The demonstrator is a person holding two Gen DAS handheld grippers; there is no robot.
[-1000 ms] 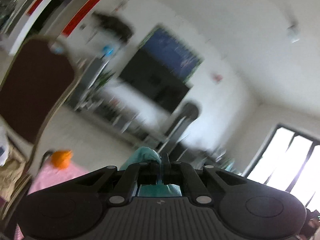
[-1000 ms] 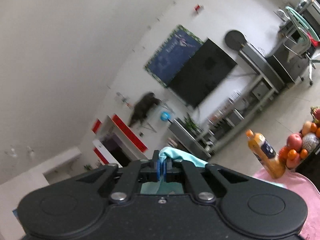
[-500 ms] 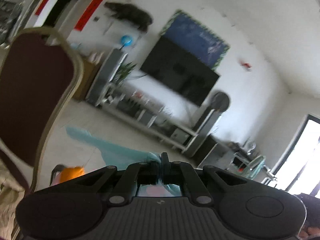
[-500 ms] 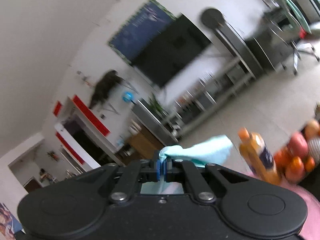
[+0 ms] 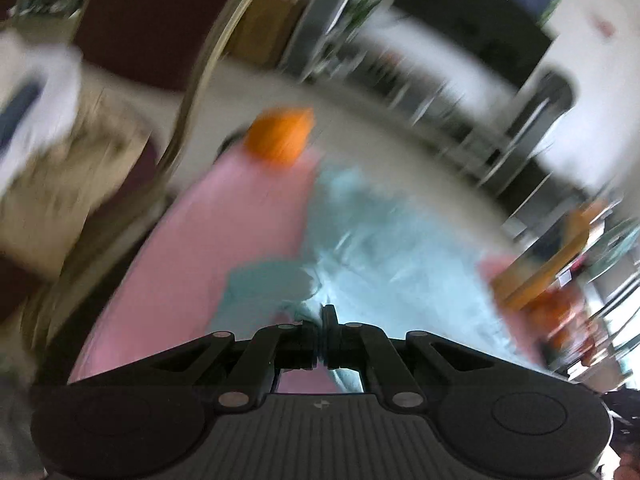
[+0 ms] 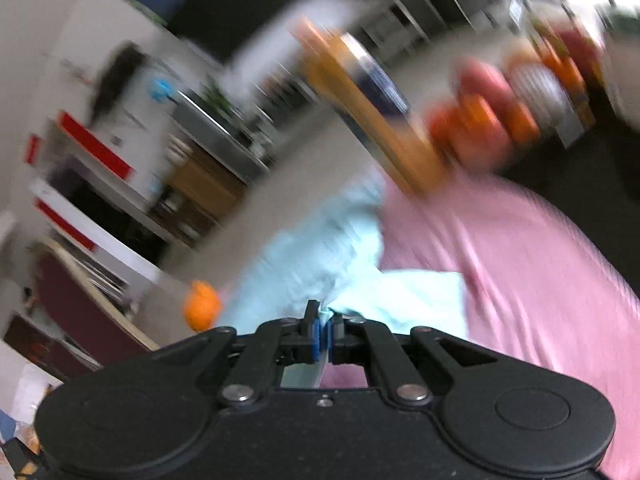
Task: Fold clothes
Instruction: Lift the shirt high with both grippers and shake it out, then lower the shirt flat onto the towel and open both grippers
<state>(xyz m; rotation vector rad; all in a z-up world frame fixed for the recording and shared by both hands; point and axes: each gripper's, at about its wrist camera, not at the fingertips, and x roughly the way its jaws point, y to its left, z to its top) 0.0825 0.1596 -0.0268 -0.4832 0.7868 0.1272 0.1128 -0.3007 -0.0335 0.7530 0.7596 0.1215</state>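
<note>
A: Left wrist view?
B: The left gripper [image 5: 323, 316] is clamped on the light blue garment [image 5: 384, 240], which spreads toward one o'clock over the pink cloth [image 5: 224, 224].
A: Right wrist view?
B: The right gripper [image 6: 322, 316] pinches the garment's edge [image 6: 320, 256]; an orange fruit [image 6: 201, 307] sits at nine o'clock.

Bare pink cloth [image 6: 520, 272] lies open; an orange [image 5: 280, 140], bottle [image 6: 372, 120] and fruit pile [image 6: 512, 108] crowd its far edge.
</note>
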